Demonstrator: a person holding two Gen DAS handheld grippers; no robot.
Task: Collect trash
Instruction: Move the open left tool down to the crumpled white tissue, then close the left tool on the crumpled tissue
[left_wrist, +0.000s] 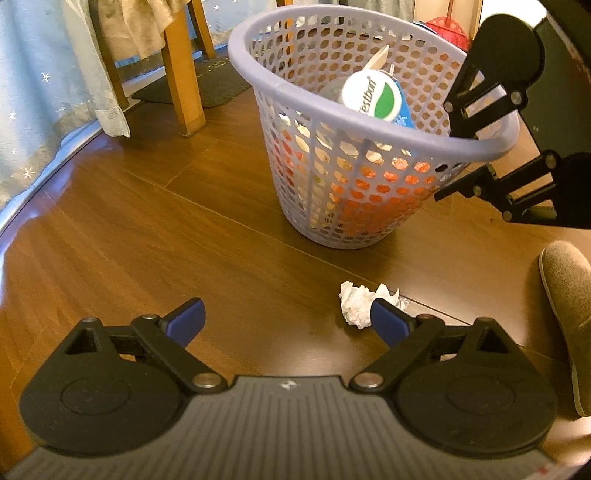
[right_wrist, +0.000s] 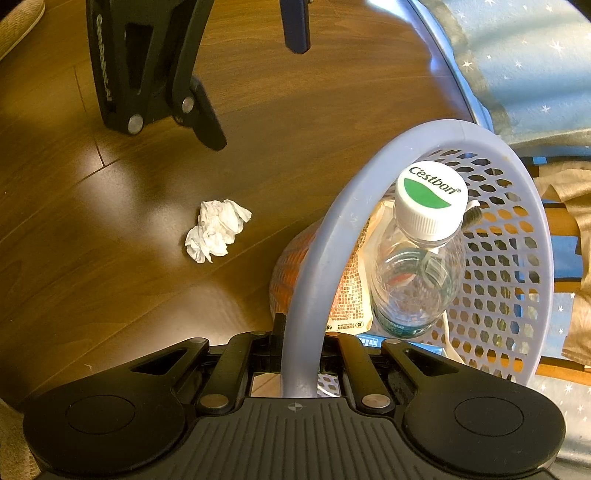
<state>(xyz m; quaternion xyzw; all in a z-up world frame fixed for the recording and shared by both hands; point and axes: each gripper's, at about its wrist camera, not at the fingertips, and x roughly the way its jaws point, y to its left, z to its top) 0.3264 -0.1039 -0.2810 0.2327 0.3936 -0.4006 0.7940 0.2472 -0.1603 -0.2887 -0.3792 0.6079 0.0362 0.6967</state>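
Left gripper (left_wrist: 286, 315) jaws spread wide, empty | crumpled tissue (left_wrist: 356, 302) on floor by its right pad | centre over it before closing | right gripper (right_wrist: 299, 354) clamps basket (right_wrist: 332, 236) rim

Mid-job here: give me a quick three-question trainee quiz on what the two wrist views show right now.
1. True or false: the tissue is already in the basket.
2. What does the right gripper clamp? A) the bottle B) the basket rim C) the slipper
3. Fill in: the left gripper stands ____ above the floor, nothing between its fingers.

Key
1. False: it lies crumpled on the floor beside the basket.
2. B: the bottle sits inside the basket; the slipper lies apart.
3. Open.
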